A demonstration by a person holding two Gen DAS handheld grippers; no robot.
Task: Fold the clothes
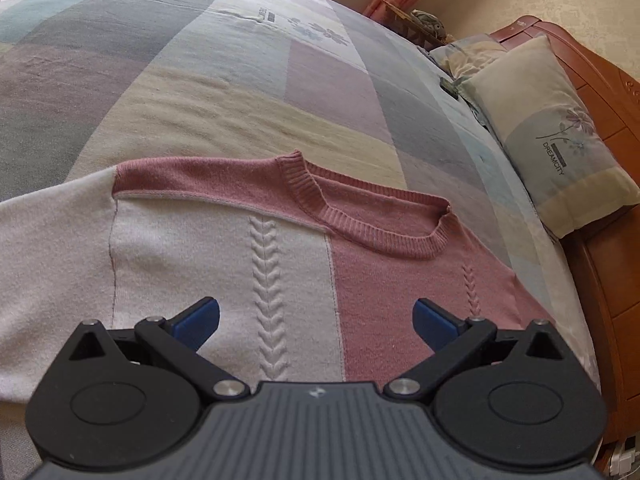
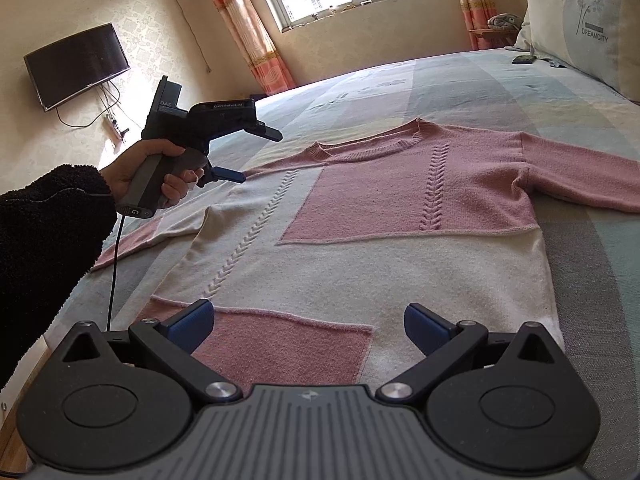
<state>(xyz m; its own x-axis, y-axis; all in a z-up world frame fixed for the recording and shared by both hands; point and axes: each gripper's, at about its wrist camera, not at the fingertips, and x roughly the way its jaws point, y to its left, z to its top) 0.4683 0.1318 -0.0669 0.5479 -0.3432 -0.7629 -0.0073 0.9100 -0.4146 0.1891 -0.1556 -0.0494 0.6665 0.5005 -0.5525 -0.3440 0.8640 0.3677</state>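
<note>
I have the pink-and-cream sweater [image 2: 360, 216] lying flat, front up, on the bed [image 2: 500, 80], neckline toward the far side and hem near me. Both sleeves look spread out to the left and right, though the left one is partly hidden behind my arm, so I judge no fold has been made yet: all of the folding is left. My left hand-held gripper [image 1: 316, 320] hovers over the left shoulder area with its 2 fingers wide apart, holding nothing. My right hand-held gripper [image 2: 308, 322] sits above the hem, fingers likewise apart and empty. A pillow [image 2: 580, 20] rests at the far right.
</note>
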